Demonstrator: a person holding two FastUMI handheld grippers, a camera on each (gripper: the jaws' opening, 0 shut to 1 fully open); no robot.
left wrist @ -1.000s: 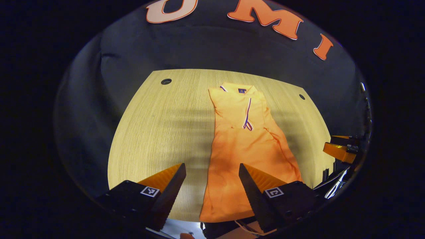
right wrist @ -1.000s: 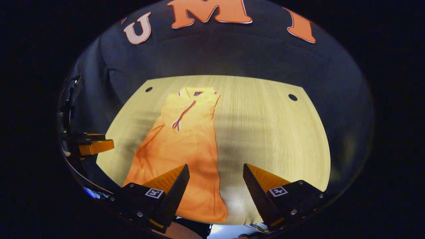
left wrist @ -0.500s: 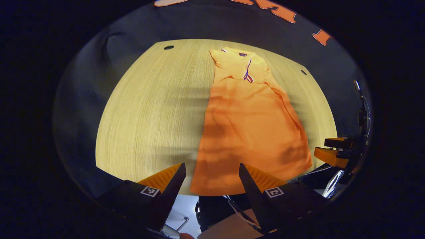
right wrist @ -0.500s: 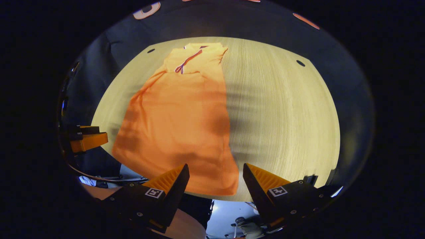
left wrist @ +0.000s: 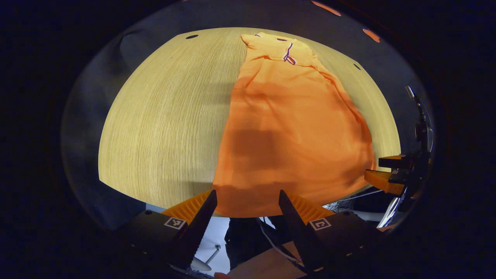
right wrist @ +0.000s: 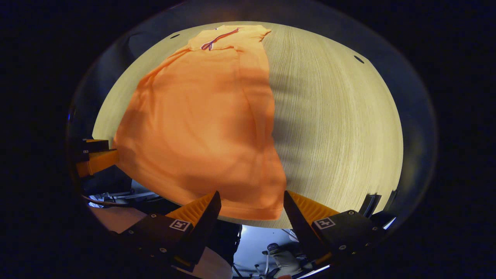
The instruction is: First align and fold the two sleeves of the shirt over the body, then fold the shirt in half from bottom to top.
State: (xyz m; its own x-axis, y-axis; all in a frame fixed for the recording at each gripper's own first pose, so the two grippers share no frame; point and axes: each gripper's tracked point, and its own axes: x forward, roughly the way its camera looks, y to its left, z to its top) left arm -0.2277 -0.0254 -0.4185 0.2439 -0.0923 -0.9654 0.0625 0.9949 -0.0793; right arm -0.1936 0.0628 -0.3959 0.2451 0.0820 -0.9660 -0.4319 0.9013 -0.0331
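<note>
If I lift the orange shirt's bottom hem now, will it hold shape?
Probably not. The orange polo shirt lies limp with soft wrinkles, so the hem would likely sag between grips. It looks thin and light, and may slide on the smooth wooden table.

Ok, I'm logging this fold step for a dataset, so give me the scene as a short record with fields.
garment: orange shirt, flat on the wooden table, collar at the far end
sleeves: already folded over the body
bottom hem: at the near table edge, not yet lifted
left gripper: open, straddling the hem's left corner
right gripper: open, straddling the hem's right corner
stage: about to grasp the hem for the bottom-to-top fold
</note>
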